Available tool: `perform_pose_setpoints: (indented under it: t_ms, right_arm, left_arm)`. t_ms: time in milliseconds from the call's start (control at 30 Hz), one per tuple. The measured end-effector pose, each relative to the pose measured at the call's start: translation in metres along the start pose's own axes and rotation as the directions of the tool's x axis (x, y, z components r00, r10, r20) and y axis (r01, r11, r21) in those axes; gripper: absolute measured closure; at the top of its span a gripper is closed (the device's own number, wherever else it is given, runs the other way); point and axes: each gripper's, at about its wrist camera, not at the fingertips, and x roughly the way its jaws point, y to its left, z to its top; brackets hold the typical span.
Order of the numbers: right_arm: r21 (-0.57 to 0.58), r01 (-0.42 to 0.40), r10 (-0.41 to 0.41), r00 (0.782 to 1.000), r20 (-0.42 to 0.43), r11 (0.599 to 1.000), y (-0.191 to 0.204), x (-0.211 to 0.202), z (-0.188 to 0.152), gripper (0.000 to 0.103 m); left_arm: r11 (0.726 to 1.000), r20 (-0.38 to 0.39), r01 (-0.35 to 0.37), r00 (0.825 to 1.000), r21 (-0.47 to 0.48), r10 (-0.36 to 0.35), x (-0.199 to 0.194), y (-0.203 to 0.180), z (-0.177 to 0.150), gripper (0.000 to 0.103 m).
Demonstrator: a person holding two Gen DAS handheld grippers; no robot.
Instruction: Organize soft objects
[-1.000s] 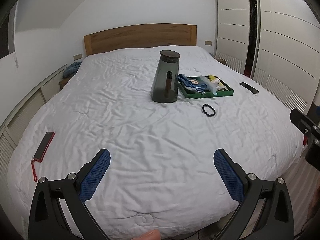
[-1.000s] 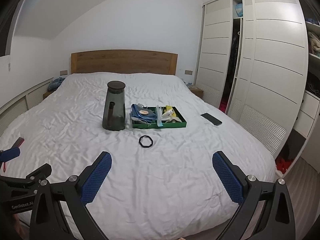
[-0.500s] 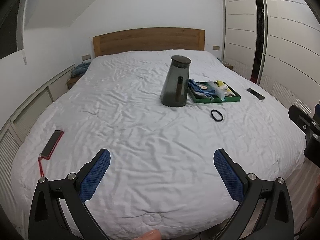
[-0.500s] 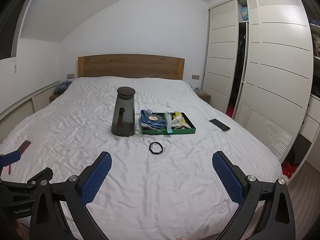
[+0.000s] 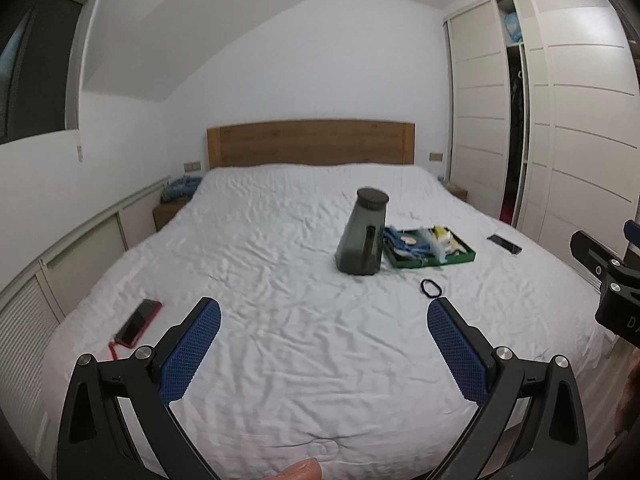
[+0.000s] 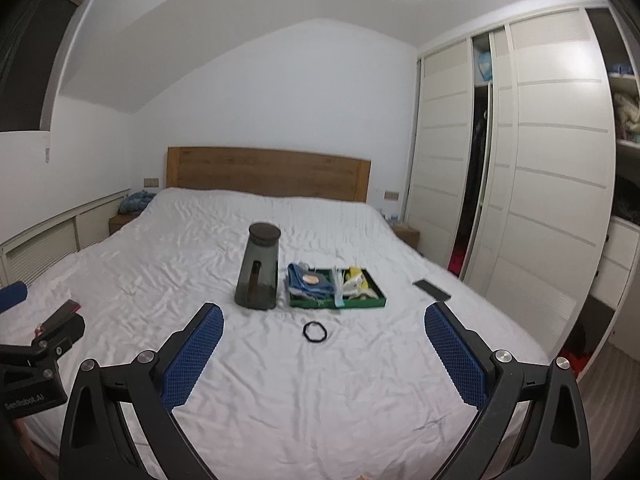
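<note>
Both left gripper point(image 5: 323, 336) & right gripper point(image 6: 324, 336) have fingers spread wide, empty, above the bed point(image 6: 360, 400). Black hair tie point(image 6: 315, 332) lies near the green tray point(image 6: 340, 303), dark jug point(image 6: 259, 266) at tray's left.

Both views now tilt upward, taking in more wall and ceiling. The dark jug point(image 5: 363, 237), green tray point(image 5: 460, 259) and black hair tie point(image 5: 431, 288) sit lower in frame. The red phone point(image 5: 139, 323) appears nearer the left gripper point(image 5: 324, 322).
</note>
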Motion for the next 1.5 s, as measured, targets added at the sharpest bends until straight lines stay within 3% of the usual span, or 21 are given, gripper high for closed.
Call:
perform_pose_setpoints:
  t_ms: [100, 200, 233, 300, 500, 767, 933, 1067, 1367, 1500]
  right_arm:
    - [0.004, 0.001, -0.001, 1.000, 0.021, 1.000, -0.001, -0.028, -0.001, 0.000]
    - [0.011, 0.003, -0.003, 1.000, -0.003, 1.000, -0.001, -0.041, -0.005, 0.000]
    - [0.018, 0.004, -0.004, 1.000, -0.025, 1.000, -0.002, -0.041, -0.006, 0.000]
    - [0.015, 0.013, -0.012, 0.997, -0.074, 1.000, -0.002, -0.037, -0.014, 0.000]
    - [0.012, 0.024, -0.021, 0.977, -0.212, 1.000, -0.003, 0.005, -0.038, 0.000]
    - [0.045, 0.024, -0.007, 0.941, -0.337, 0.999, -0.003, 0.079, -0.056, 0.000]
    - [0.043, 0.016, 0.001, 0.924, -0.383, 0.999, 0.002, 0.128, -0.044, 0.000]
    - [0.041, 0.005, 0.013, 0.906, -0.423, 0.999, 0.001, 0.141, -0.041, 0.000]
    - [0.029, -0.002, 0.015, 0.881, -0.473, 1.000, 0.003, 0.154, -0.043, 0.000]
    - [0.029, -0.003, 0.017, 0.875, -0.485, 1.000, 0.002, 0.155, -0.043, 0.000]
  left_arm:
    - [1.000, 0.009, 0.006, 1.000, -0.009, -0.006, -0.018, 0.008, 0.002, 0.001]
    - [1.000, -0.088, 0.014, 0.996, -0.008, -0.015, -0.017, 0.012, 0.001, 0.001]
    - [1.000, -0.163, 0.021, 0.986, -0.002, -0.021, -0.008, 0.013, -0.003, 0.001]
    - [1.000, -0.240, 0.028, 0.971, 0.003, -0.027, 0.006, 0.012, -0.010, 0.001]
    - [0.999, -0.354, 0.016, 0.935, 0.032, -0.004, 0.050, 0.003, -0.029, 0.001]
    - [0.999, -0.442, -0.002, 0.897, 0.052, 0.025, 0.088, -0.003, -0.050, 0.001]
    - [0.999, -0.504, -0.003, 0.863, 0.044, 0.025, 0.107, -0.002, -0.062, 0.001]
    - [1.000, -0.541, 0.010, 0.841, 0.022, 0.004, 0.116, 0.000, -0.067, 0.001]
    - [1.000, -0.581, 0.020, 0.813, -0.004, -0.018, 0.122, 0.002, -0.071, 0.002]
    - [1.000, -0.581, 0.013, 0.814, 0.013, -0.003, 0.122, 0.001, -0.071, 0.002]
